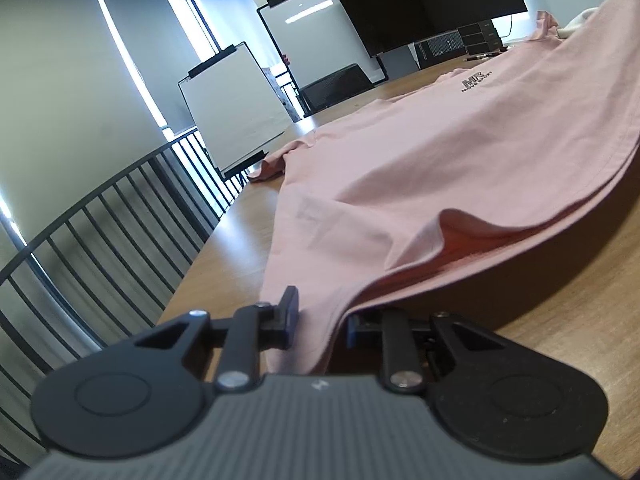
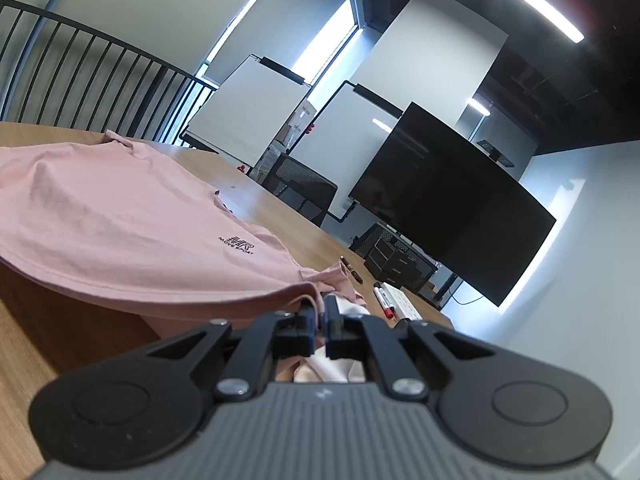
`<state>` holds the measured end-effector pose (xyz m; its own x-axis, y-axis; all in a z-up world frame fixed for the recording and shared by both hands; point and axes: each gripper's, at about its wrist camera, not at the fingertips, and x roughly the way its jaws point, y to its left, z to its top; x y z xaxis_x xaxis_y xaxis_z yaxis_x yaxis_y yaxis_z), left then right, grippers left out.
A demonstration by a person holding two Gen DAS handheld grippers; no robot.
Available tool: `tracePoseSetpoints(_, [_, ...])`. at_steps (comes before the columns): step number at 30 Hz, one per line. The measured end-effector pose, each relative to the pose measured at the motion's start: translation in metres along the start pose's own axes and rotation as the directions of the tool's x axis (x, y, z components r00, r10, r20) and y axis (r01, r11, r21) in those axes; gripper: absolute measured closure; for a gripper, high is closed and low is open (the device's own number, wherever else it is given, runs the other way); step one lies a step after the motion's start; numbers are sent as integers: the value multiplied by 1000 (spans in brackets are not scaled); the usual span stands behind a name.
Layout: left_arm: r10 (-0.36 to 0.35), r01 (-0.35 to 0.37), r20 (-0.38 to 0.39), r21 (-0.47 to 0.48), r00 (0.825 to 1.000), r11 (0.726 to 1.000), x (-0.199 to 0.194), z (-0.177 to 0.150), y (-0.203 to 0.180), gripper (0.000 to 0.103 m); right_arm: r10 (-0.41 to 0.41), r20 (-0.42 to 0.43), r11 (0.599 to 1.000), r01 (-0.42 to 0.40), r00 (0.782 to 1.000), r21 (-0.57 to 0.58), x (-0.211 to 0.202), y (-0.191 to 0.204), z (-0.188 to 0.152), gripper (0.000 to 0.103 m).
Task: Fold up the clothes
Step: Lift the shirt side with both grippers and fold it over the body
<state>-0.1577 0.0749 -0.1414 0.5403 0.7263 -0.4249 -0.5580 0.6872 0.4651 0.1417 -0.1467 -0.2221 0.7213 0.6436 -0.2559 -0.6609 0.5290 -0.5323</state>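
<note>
Both grippers grasping the hem of a pink T-shirt (image 1: 420,152) on a wooden table (image 1: 228,248), start of a fold

Left gripper (image 1: 320,320), bottom centre, has hem cloth between its narrowed jaws; right pad hidden under fabric, so a firm pinch is likely, not certain. Right gripper (image 2: 319,320) is clenched on the hem, lifting it. Next move probably needs both corners carried toward the collar together. Markers (image 2: 382,300) behind partly hidden
</note>
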Motion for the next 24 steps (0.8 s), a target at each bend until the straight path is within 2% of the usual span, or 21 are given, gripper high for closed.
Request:
tracePoseSetpoints(4, [-15, 15, 7, 9, 1000, 1000, 0, 3, -1, 95, 4, -4, 1000, -4, 1000, 2, 35, 13, 0, 100])
tracePoseSetpoints(9, [-28, 27, 15, 19, 999, 999, 2, -1, -3, 96, 5, -11, 1000, -5, 1000, 1, 77, 33, 8, 100])
tracePoseSetpoints(15, [-37, 36, 22, 15, 999, 999, 3, -3, -1, 98, 9, -17, 1000, -9, 1000, 7, 107, 40, 11, 100])
tracePoseSetpoints(21, [-13, 14, 41, -32, 999, 999, 0, -4, 7, 99, 9, -27, 1000, -9, 1000, 27, 129, 44, 11, 100])
tracePoseSetpoints(24, [20, -17, 63, -60, 998, 998, -5, -3, 12, 100, 9, -30, 999, -7, 999, 38, 132, 48, 8, 100])
